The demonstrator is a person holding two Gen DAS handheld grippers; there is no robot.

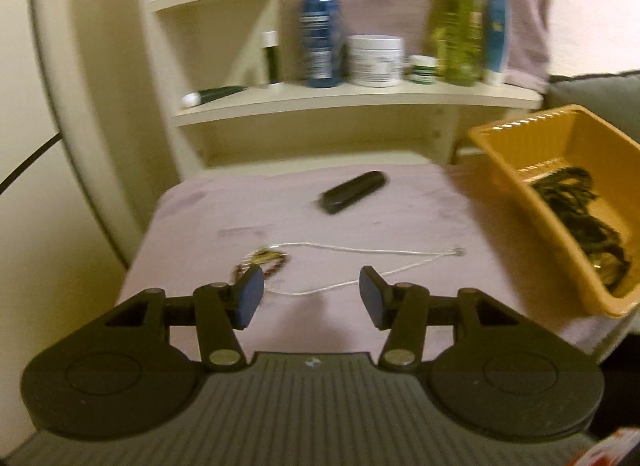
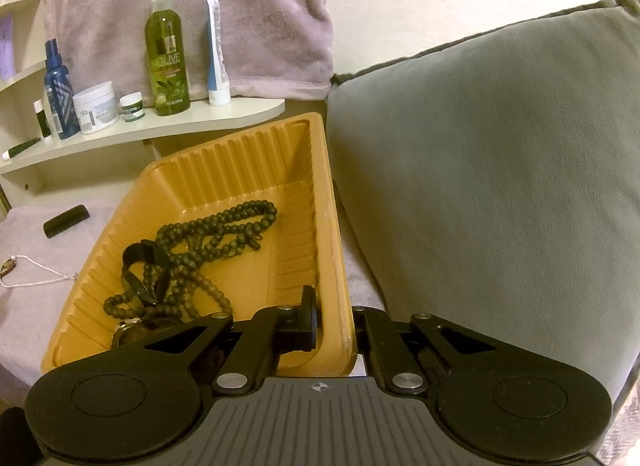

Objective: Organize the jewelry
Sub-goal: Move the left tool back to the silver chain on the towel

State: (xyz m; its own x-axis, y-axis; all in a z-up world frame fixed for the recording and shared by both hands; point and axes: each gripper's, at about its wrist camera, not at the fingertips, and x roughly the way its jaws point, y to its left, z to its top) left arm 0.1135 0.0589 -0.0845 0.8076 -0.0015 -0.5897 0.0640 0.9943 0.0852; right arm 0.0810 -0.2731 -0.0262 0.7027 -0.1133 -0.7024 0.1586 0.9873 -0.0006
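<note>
My left gripper (image 1: pixel 311 294) hangs open over a lilac cloth (image 1: pixel 400 209), with nothing between its blue pads. Just beyond its fingertips lie a thin white chain necklace (image 1: pixel 360 252) and a small beaded bracelet (image 1: pixel 268 258). A black oblong case (image 1: pixel 354 190) rests farther back. The orange ribbed tray (image 1: pixel 504 161) sits at the right and holds dark bead necklaces (image 1: pixel 576 217). In the right wrist view my right gripper (image 2: pixel 336 330) is shut on the tray's near right wall (image 2: pixel 332 266), one finger inside and one outside. Dark bead strands (image 2: pixel 216 234) and a black-strapped watch (image 2: pixel 140 266) lie in the tray.
A cream shelf (image 1: pixel 360 99) behind the cloth carries a blue bottle (image 1: pixel 320 25), a white jar (image 1: pixel 374 59), a green bottle (image 1: pixel 456 25) and a tube. A grey cushion (image 2: pixel 480 165) presses against the tray's right side. A lilac towel (image 2: pixel 192 5) hangs behind the shelf.
</note>
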